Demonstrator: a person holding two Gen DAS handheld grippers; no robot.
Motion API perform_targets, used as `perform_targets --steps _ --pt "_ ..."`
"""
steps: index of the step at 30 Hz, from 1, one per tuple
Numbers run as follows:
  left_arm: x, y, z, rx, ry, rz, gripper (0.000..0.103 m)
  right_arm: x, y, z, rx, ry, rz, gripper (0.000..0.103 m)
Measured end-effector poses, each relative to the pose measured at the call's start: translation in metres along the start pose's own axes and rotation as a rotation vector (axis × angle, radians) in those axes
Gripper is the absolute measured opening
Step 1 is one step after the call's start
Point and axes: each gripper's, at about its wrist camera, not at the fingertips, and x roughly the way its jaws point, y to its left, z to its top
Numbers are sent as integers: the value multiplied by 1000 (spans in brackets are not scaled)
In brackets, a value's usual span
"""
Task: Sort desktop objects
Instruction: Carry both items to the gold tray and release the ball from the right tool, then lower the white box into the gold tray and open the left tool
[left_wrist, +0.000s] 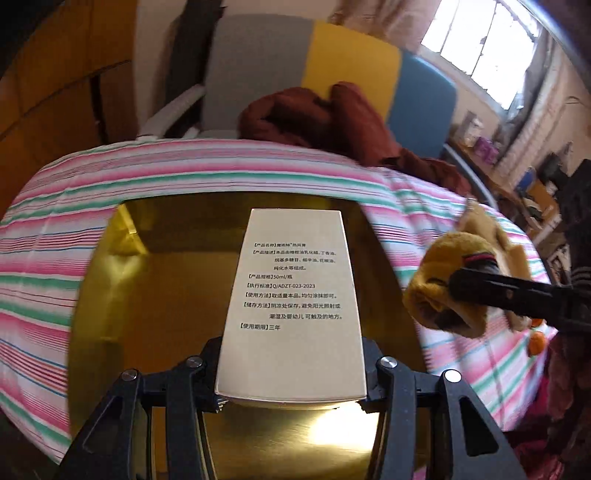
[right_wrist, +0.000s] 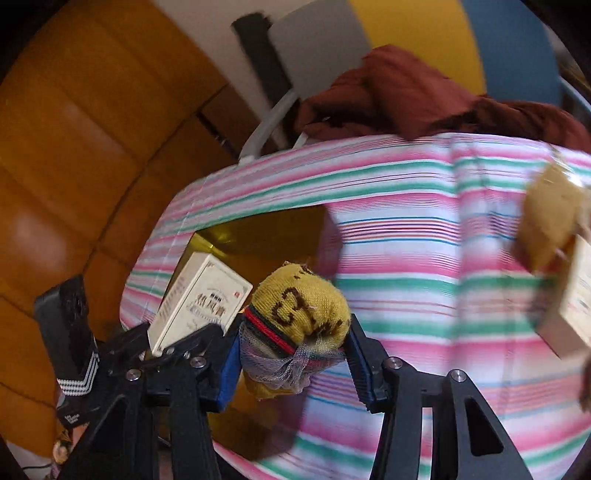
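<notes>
My left gripper (left_wrist: 291, 387) is shut on a white carton box (left_wrist: 291, 295) with printed Chinese text, held above a gold tray (left_wrist: 166, 295) on the striped cloth. The same box (right_wrist: 201, 299) and left gripper show in the right wrist view, over the tray (right_wrist: 266, 229). My right gripper (right_wrist: 291, 350) is shut on a yellow knitted sock bundle (right_wrist: 303, 310) with a red band and white mesh. In the left wrist view the right gripper's finger (left_wrist: 509, 295) holds that bundle (left_wrist: 443, 284) beside the tray's right edge.
A pink, green and white striped cloth (left_wrist: 221, 173) covers the table. A dark red garment (left_wrist: 332, 118) lies at the far edge before a grey, yellow and blue chair (left_wrist: 351, 62). A brown object and a box (right_wrist: 569, 266) blur at the right.
</notes>
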Motion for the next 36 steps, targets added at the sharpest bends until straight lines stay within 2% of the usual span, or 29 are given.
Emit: perform_targets --steps 8,11,13,14,18,20,22,25,26,30,36 --pt "45 65 17 -42 73 151 50 102 43 30 -36 144 -19 52" --pt "55 79 26 -56 75 202 52 127 48 41 6 148 16 57" --pt "57 88 28 -85 91 189 53 136 51 46 42 138 59 78" --pt "55 90 29 -98 92 177 54 137 52 48 52 126 65 81" --pt "33 94 28 -134 42 136 57 127 57 46 74 95 82 81" --pt "22 95 26 -148 25 132 57 121 53 41 90 100 84 78" --pt "15 93 22 -147 30 131 55 122 52 38 82 114 86 64" --pt "18 88 17 -128 75 145 46 130 53 39 46 139 24 48" --pt "17 86 17 -121 65 131 46 135 53 40 45 144 12 47" --pt "22 88 25 -108 48 193 46 156 53 47 55 165 -25 41" --pt "29 105 41 -124 12 262 45 181 64 59 33 172 -3 41"
